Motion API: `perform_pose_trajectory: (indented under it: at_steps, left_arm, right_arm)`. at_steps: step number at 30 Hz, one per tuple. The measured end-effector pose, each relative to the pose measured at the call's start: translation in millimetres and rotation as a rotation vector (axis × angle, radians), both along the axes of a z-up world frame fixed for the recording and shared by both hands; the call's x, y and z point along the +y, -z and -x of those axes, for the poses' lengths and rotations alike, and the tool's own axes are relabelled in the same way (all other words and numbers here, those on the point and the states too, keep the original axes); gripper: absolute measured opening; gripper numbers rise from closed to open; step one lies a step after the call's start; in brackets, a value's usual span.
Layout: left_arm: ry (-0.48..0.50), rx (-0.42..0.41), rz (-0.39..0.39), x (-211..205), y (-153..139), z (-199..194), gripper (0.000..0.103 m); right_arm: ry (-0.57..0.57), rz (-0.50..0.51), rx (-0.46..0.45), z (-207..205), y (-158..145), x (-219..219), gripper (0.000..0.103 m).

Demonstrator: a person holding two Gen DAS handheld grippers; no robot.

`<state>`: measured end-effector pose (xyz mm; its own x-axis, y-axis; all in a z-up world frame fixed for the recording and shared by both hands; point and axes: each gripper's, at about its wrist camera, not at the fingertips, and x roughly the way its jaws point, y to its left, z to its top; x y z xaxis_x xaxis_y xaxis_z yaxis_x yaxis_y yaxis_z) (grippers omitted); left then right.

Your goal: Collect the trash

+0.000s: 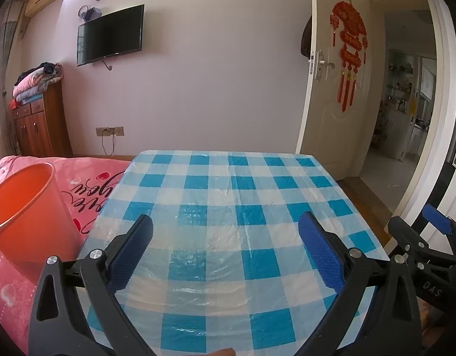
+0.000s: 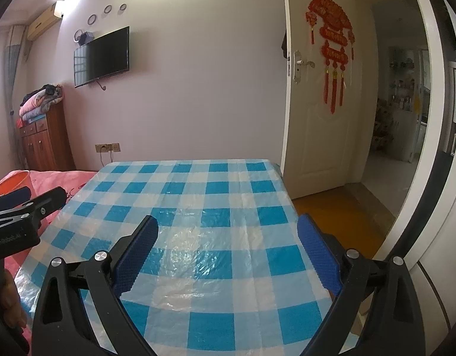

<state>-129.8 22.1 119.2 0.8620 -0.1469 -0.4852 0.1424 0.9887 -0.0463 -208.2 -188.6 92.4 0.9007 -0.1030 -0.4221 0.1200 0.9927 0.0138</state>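
While the left tongs (image 1: 225,231) gape empty over the checked worktop (image 1: 228,184), the orange bin (image 1: 23,207) stands to their left on the pink bed (image 1: 88,184). From the right wrist, the right tongs (image 2: 226,237) likewise gape empty over the worktop (image 2: 198,195), the bin (image 2: 14,182) far left beyond the left tongs (image 2: 41,195).

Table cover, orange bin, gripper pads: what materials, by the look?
Table cover: thin glossy plastic film, likely; it shows crinkles and glare over blue-white checks.
Orange bin: moulded plastic, smooth and slightly translucent at the rim.
Pads on the left gripper: blue, fine-dimpled, matte, probably rubber.
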Motion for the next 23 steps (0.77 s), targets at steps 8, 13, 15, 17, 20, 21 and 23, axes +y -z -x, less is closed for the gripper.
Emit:
perform_pose_trajectory:
  at_steps: [8,13,15,17,20,21,23]
  left_arm:
    - [0.004,0.026,0.004,-0.7,17.7,-16.7,0.099]
    - [0.002,0.065,-0.002,-2.5,34.4,-31.7,0.099]
    - [-0.005,0.102,-0.013,-4.5,44.5,-42.8,0.099]
    - [-0.012,0.138,-0.021,-6.4,55.5,-53.5,0.099]
    - [-0.036,0.185,-0.03,-8.0,71.7,-70.4,0.099]
    - [-0.045,0.209,-0.038,-9.7,80.0,-79.4,0.099]
    - [-0.058,0.236,-0.042,-11.4,90.8,-89.7,0.099]
  right_arm:
    - [-0.009,-0.011,0.038,-19.1,14.7,0.7,0.094]
    - [-0.015,-0.029,0.08,-38.2,30.7,-1.3,0.094]
    - [-0.019,-0.039,0.099,-46.5,37.6,-2.7,0.094]
    - [-0.023,-0.051,0.124,-58.4,45.3,-3.9,0.094]
    - [-0.034,-0.077,0.175,-79.3,58.7,-5.0,0.094]
    - [-0.036,-0.084,0.191,-87.4,63.6,-5.0,0.094]
    - [-0.043,-0.097,0.23,-101.9,72.7,-4.2,0.094]
